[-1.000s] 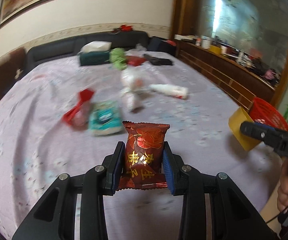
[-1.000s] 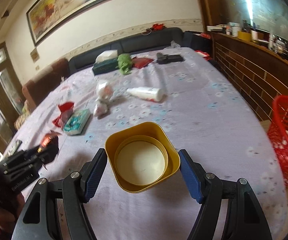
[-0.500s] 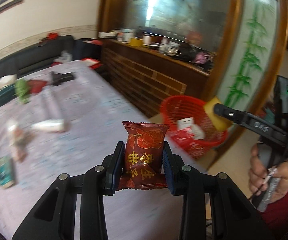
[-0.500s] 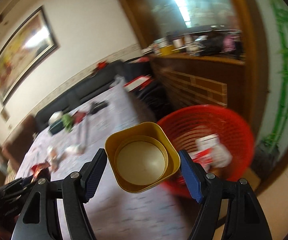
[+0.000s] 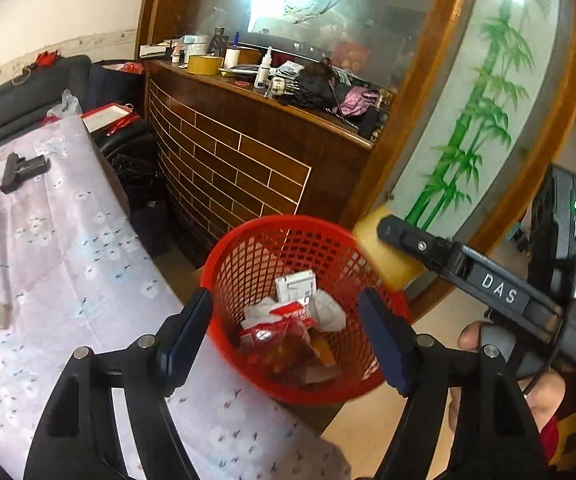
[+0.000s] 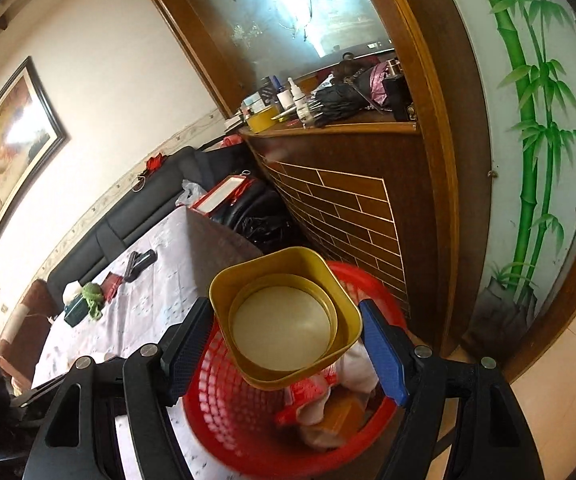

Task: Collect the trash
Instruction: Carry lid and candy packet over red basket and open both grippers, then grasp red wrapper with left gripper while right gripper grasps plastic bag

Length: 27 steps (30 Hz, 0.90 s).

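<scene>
Red basket (image 5: 247, 264) sits on the floor at the table (image 5: 59, 264) edge, left gripper (image 5: 288, 340) just opened and empty above it, right gripper (image 6: 288, 344) clamping yellow tub (image 6: 283, 320) over the rim, so early release risks a bounce-out.

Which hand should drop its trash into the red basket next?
Right. The right tongs hold the yellow container directly above the red basket. The left tongs have just been opening and hold nothing; a red packet lies in the basket.
</scene>
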Motion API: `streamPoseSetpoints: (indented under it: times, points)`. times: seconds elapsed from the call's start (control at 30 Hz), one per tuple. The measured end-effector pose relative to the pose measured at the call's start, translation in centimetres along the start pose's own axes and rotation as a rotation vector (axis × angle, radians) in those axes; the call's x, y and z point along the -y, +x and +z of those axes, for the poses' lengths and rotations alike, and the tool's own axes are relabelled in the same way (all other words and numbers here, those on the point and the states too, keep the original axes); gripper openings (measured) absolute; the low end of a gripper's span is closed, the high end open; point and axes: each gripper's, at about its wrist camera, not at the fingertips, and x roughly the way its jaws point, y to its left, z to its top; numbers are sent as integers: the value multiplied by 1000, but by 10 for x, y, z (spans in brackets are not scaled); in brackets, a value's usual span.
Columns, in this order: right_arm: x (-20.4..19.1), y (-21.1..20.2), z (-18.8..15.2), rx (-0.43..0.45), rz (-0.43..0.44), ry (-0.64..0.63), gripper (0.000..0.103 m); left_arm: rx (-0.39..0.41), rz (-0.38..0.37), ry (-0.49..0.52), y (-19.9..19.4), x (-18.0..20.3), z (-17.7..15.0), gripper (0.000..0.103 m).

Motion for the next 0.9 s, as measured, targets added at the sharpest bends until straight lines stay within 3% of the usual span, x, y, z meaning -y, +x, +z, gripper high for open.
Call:
streamPoseSetpoints:
  times: [0.1,0.33,0.67,0.9]
  points:
    - [5,2,2,3,-26,11,80,-10,-22,-13,-9,-8,-5,74]
    - [-11,-16,-18,8,47,-31,80,19,56,-8,-60,-42,-43,76]
    - [-114,8,-80,-132,168,-226,80,14,216,-165,-132,-136,-109,76]
    - [-193,30,-127,-233,258,-361,80,78,408,-287,-206,-217,-141,76]
